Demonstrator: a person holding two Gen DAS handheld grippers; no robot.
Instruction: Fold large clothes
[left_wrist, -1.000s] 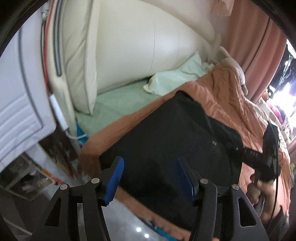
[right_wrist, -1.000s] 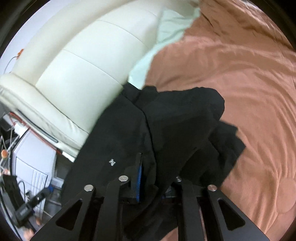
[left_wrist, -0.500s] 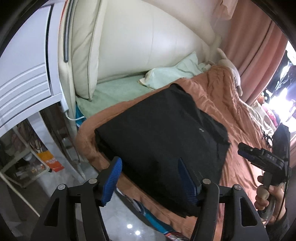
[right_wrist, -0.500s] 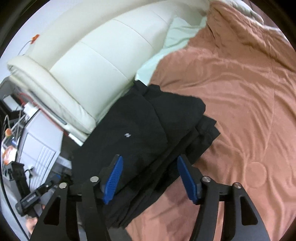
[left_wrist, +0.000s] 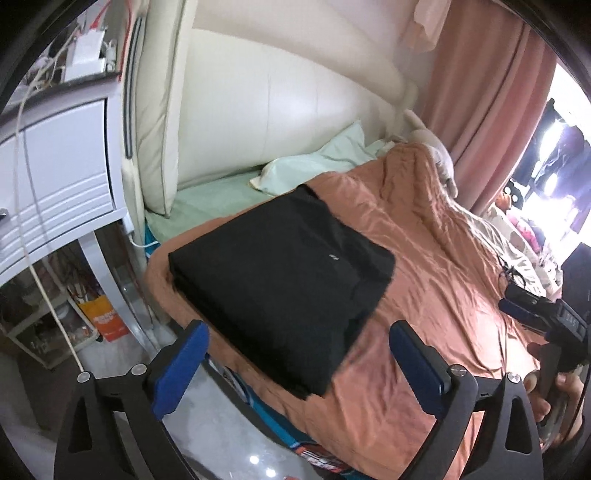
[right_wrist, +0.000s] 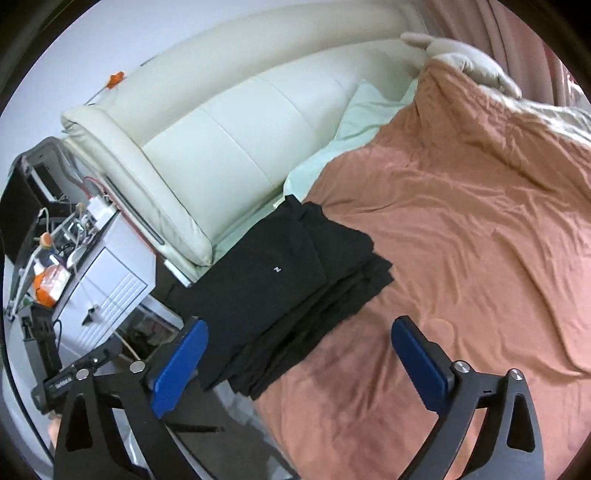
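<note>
Both the left gripper (left_wrist: 297, 356) and right gripper (right_wrist: 299, 354), jaws just opened wide and empty, hover before the folded black garment (left_wrist: 280, 273), its small white mark unreadable.

Bedroom (bed (left_wrist: 424, 258), padded headboard (left_wrist: 280, 110))

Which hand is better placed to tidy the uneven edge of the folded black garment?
Probably the right. The right tool is open and faces the folded black garment's staggered layers; the left tool, also open, faces its neat corner.
</note>
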